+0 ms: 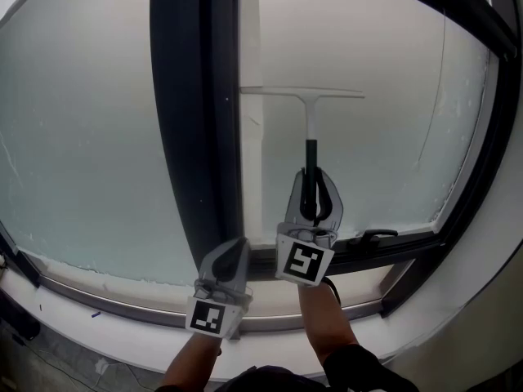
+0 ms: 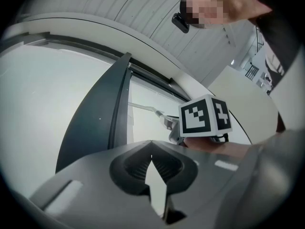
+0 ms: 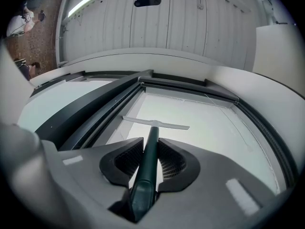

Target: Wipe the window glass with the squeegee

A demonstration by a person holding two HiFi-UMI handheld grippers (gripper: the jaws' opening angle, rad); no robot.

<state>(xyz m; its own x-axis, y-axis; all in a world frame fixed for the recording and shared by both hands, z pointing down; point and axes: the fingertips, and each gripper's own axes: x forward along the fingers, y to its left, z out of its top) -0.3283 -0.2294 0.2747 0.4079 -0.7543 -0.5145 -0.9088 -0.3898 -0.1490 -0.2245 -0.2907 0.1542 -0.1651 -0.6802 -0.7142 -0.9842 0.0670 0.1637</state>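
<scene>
The squeegee (image 1: pixel 310 121) has a white blade across the top and a dark green handle (image 3: pixel 148 161). Its blade (image 3: pixel 156 123) lies against the right window pane (image 1: pixel 368 137), near the dark centre frame. My right gripper (image 1: pixel 314 193) is shut on the handle, pointing up at the glass. My left gripper (image 1: pixel 232 256) hangs lower, by the sill at the foot of the centre frame, jaws closed with nothing between them (image 2: pixel 152 168). In the left gripper view the right gripper's marker cube (image 2: pixel 205 117) shows ahead.
A thick dark mullion (image 1: pixel 192 113) splits the frosted left pane (image 1: pixel 82 137) from the right one. A dark window handle (image 1: pixel 372 237) lies on the lower frame. The white sill (image 1: pixel 122 333) runs below. The right frame edge (image 1: pixel 490 137) is close.
</scene>
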